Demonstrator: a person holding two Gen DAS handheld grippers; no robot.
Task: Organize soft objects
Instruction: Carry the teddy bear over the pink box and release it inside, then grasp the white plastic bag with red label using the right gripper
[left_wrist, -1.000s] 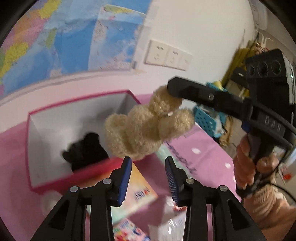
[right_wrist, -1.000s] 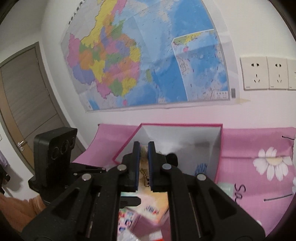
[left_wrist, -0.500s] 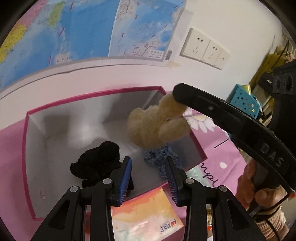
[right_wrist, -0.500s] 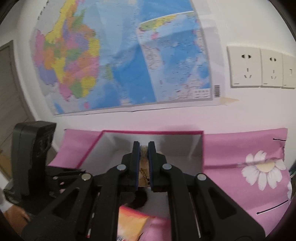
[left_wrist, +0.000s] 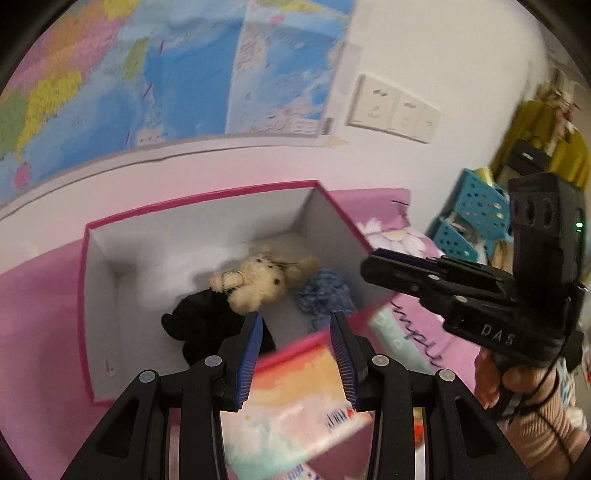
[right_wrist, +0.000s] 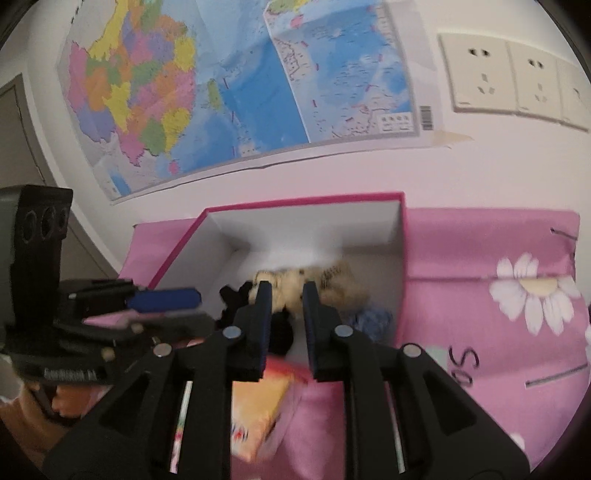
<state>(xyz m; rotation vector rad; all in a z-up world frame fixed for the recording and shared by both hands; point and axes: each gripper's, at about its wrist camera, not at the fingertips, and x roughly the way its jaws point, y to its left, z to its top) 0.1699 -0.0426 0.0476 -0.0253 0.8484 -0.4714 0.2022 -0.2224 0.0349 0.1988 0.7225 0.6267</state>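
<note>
Left wrist view: the left gripper (left_wrist: 295, 328) is seen at the near edge with its jaws spread and nothing between them. A pink-rimmed box (left_wrist: 199, 199) with white walls stands beyond it on a pink cloth (left_wrist: 33, 295). Inside the box, a beige plush bear (left_wrist: 258, 280) lies on the floor, resting partly on a black plush (left_wrist: 199, 321), with a blue knitted item (left_wrist: 325, 291) just to its right. The right gripper (left_wrist: 384, 260) is seen at the right over the box's right wall, apart from the bear. A colourful book (left_wrist: 295, 398) lies near the box.

Right wrist view: the right gripper's (right_wrist: 286, 291) jaws have just been opening; they stand parted and hold nothing. The bear (right_wrist: 325, 280) lies beyond them in the box (right_wrist: 303, 201), blurred. A map (right_wrist: 240, 85) and sockets (right_wrist: 509, 81) are noted on the far wall.
</note>
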